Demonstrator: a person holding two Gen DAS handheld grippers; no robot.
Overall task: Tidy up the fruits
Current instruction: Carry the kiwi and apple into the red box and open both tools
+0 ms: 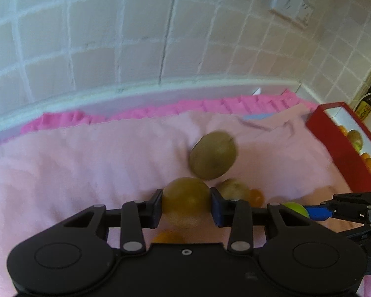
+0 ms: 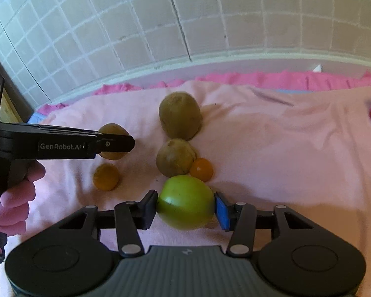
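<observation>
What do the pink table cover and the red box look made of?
Pink cover: soft fabric, probably fleece or cotton; matte, with wrinkles and folds. Red box: likely cardboard; thin flat walls, red outside, white inside, fruit in it. Too blurred to be sure.

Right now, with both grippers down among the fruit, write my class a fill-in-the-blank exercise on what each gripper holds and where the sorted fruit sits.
1. The right gripper is shut on a fruit whose colour is ____.
2. The left gripper is shut on a brown ____.
3. The fruit lies on a cloth whose colour is ____.
4. Fruit already sorted sits in a box whose outside is ____.

Missing words: green; kiwi; pink; red
</observation>
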